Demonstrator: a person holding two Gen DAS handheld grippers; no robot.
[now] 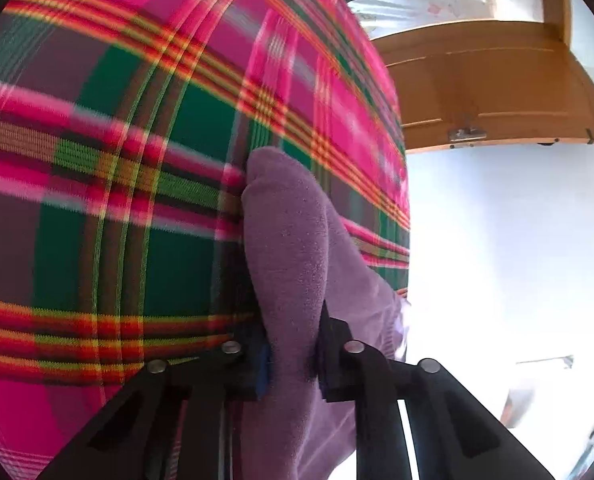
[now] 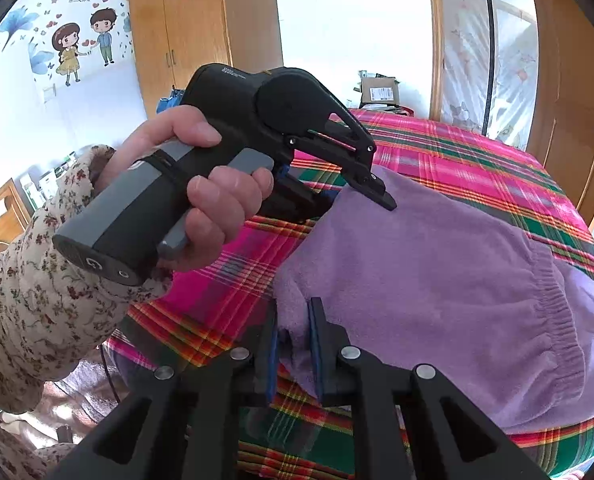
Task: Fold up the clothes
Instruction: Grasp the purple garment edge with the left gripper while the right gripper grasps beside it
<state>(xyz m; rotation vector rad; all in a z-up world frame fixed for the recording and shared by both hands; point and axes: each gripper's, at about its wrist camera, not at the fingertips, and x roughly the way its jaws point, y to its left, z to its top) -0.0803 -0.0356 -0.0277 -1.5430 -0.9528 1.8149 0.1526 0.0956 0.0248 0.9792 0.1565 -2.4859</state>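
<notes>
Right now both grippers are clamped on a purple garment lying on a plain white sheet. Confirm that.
Not quite: the sheet is wrong. Both the left gripper and right gripper do pinch the purple garment, but it lies on a pink, green and red plaid cover, as the right wrist view shows.

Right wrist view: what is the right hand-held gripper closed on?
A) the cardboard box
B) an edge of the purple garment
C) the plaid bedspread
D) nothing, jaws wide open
B: the right hand-held gripper has both pads pressed on a bunched edge of the purple garment, which lies on the plaid bedspread; the cardboard box sits far behind it.
</notes>
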